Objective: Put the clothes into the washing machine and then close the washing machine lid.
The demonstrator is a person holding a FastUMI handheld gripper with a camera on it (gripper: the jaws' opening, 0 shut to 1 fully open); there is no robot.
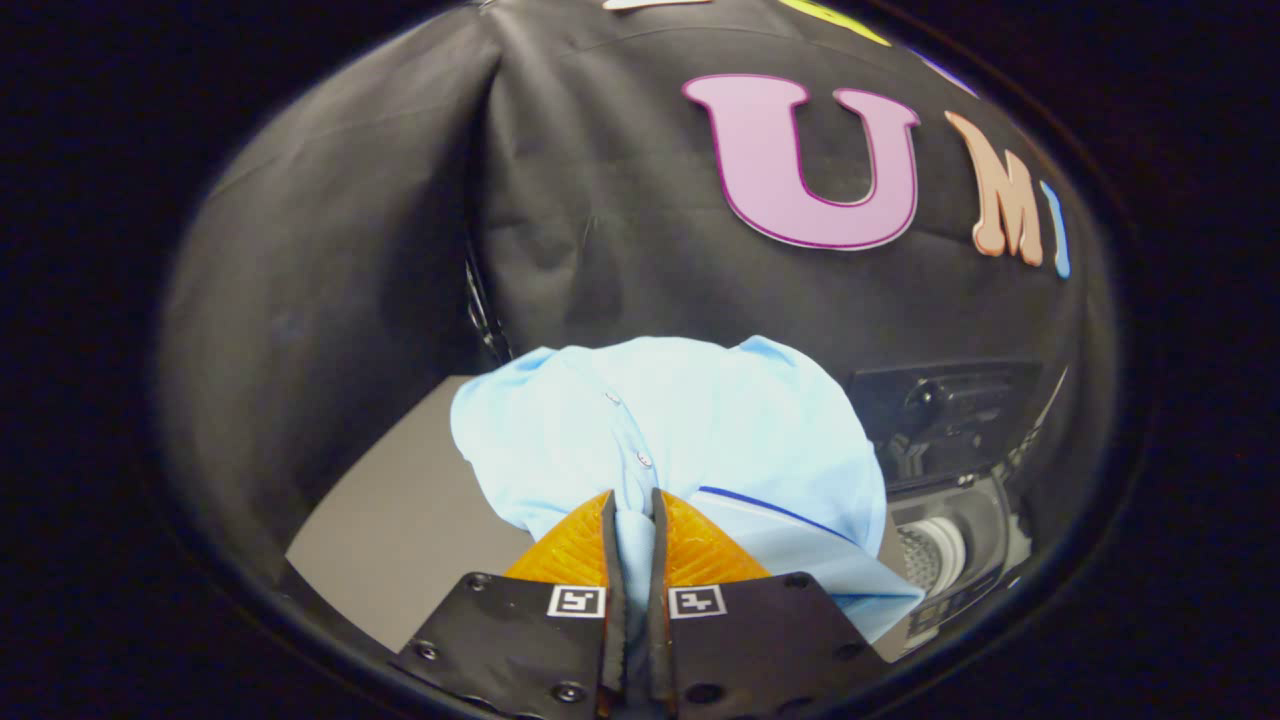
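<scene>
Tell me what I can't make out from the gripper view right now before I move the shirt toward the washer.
- Light blue shirt: its lower part is hidden behind the gripper, whose fingers are shut on a fold of it.
- Washing machine: partly covered by the shirt; the drum opening looks small and warped beside it, so what's inside is unclear.
- Washer lid: raised and dark against the booth wall; its hinge cannot be made out.
- Table: the part beneath the shirt is hidden.

Shirt [690, 430]: fold pinched in tool [632, 505], remainder bunched, lower hem hidden behind tool. Washing machine [950, 540]: near half covered by shirt, drum interior dark, panel markings too small to resolve. Table [400, 540]: far edge hidden.
</scene>
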